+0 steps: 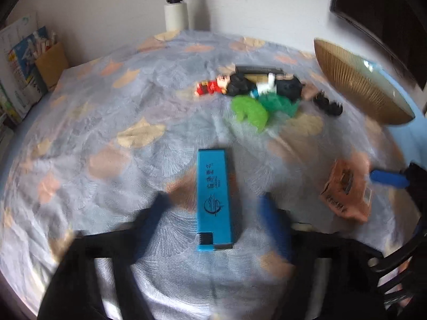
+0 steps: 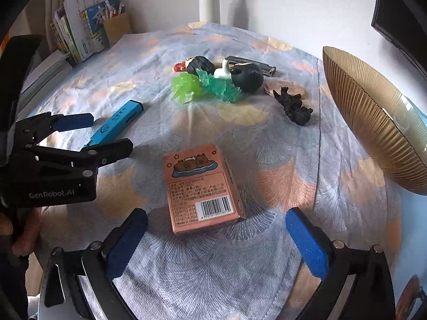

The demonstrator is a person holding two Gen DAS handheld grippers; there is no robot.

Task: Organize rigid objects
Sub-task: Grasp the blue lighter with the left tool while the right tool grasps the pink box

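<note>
The patterned cloth (image 2: 240,266) covered the whole table, and on its right edge stood the ribbed amber bowl (image 2: 373,122), empty as far as I could see and, I judged, the place the loose pieces were meant to end up. Nearer me, the right gripper (image 2: 216,240) hung low with its jaws spread wide to either side of the pink card box (image 2: 202,186), not touching it, squared up as though for a grasp across the box's short sides. The left gripper (image 1: 213,208) likewise stood open astride the blue box (image 1: 213,200), which lay flat and lengthwise between its blurred pads (image 1: 269,213). Further back, the small figures were heaped together: two green translucent toys (image 2: 202,86), a round black figure (image 2: 245,76), and a dark dinosaur (image 2: 293,106) lying just apart.
</note>
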